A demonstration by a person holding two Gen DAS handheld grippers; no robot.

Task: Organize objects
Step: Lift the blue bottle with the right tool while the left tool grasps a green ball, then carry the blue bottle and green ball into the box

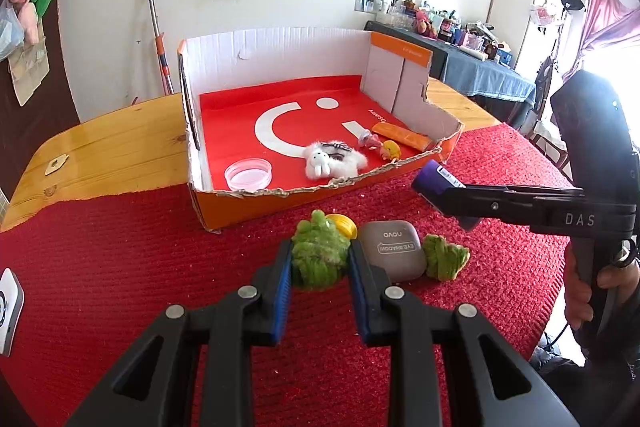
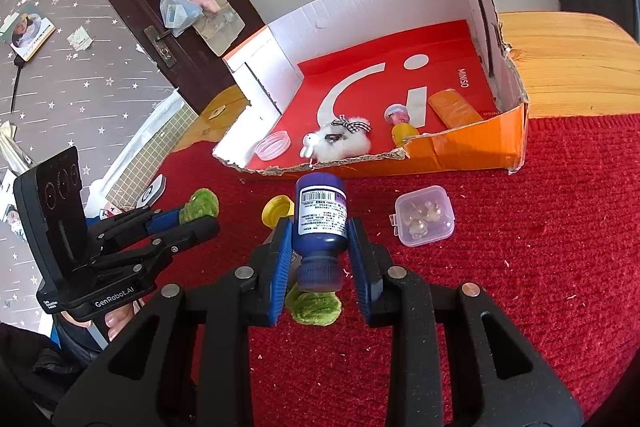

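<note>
A wooden table (image 1: pixel 120 143) under a red cloth (image 1: pixel 160 259) carries an open box (image 1: pixel 280 67) at twelve o'clock. The right hand-held gripper (image 2: pixel 320 247) hides a second green toy (image 2: pixel 316 307), clamping a purple bottle (image 2: pixel 322 219). The left hand-held gripper (image 1: pixel 320 259) squeezes a green toy (image 1: pixel 318 251).

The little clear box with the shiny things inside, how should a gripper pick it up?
Come straight down on the clear box and pinch two opposite flat side walls. It lies flat on the red cloth, lid up, with free space around it, so probably nothing blocks the fingers.
</note>
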